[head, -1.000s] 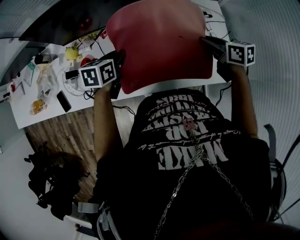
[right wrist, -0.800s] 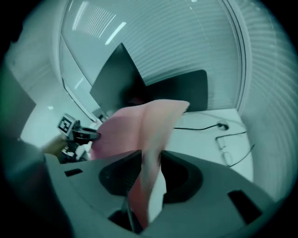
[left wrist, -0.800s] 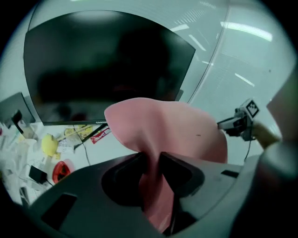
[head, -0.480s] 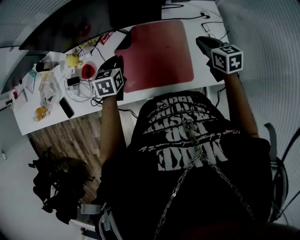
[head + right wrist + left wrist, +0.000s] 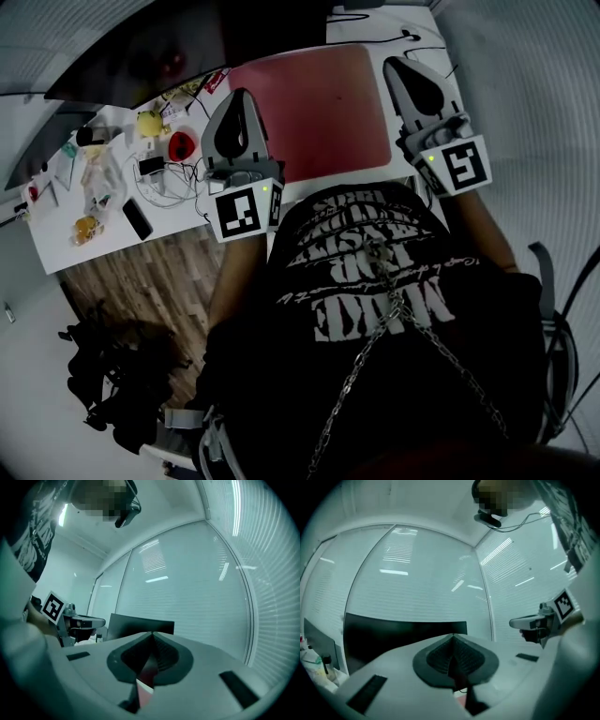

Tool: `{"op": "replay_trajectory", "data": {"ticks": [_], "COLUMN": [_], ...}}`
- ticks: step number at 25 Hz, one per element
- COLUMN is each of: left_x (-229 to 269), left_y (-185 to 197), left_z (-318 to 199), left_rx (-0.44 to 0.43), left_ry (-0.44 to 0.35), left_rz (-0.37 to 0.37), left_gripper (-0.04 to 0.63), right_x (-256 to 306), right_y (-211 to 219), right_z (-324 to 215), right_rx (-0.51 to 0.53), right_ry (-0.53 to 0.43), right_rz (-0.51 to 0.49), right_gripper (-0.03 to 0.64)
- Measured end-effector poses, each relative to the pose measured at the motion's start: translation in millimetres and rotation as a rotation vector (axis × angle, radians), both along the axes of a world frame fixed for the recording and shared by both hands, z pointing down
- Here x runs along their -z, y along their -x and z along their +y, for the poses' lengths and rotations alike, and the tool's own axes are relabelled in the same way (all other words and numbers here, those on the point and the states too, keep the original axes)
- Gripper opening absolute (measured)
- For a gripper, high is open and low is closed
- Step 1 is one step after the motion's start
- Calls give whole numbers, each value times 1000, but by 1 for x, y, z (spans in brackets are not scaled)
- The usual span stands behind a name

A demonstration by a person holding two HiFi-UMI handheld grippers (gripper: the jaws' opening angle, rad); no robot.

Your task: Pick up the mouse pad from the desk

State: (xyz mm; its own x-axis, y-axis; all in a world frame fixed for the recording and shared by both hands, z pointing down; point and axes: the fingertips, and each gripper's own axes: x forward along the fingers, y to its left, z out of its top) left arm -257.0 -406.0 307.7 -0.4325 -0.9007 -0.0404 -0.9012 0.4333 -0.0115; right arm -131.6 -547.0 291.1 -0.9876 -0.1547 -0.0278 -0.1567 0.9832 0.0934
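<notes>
Red mouse pad [image 5: 314, 103] is seen lying flat on the white desk [image 5: 108, 236], not lifted, in front of a dark monitor [image 5: 272, 23]. Left gripper [image 5: 236, 94] is held just left of the pad. Right gripper [image 5: 396, 64] is held at the pad's right edge. Both are pointed level, toward the monitor and walls. The jaws of both have just been closing and are pressed together with nothing between them. A strip of the red pad is glimpsed under the right one's jaws. The left part of the desk is cluttered with a yellow object [image 5: 145, 122], a red object [image 5: 180, 143], a black phone [image 5: 137, 218] and cables [image 5: 169, 183]. Wooden floor [image 5: 131, 272] is seen beside the desk edge. The room is walled with pale blinds [image 5: 417, 573], with strip lights reflected in them.
</notes>
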Motion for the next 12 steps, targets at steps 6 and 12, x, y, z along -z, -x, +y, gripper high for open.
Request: {"op": "replay_trajectory", "data": {"ticks": [6,12], "left_x": [-4,-9], "left_y": [0,3], "left_z": [4,-11], "left_rx": [-11,-30], "left_ry": [-7,-1], "left_rz": [21,38], "left_gripper": [6,8], "right_x": [-5,-7], "right_y": [-6,-12], "right_z": [4,-15], "right_rx": [-19,-55], "right_ry": [16,25], "right_rz": [-1,10], "right_gripper": [0,0]}}
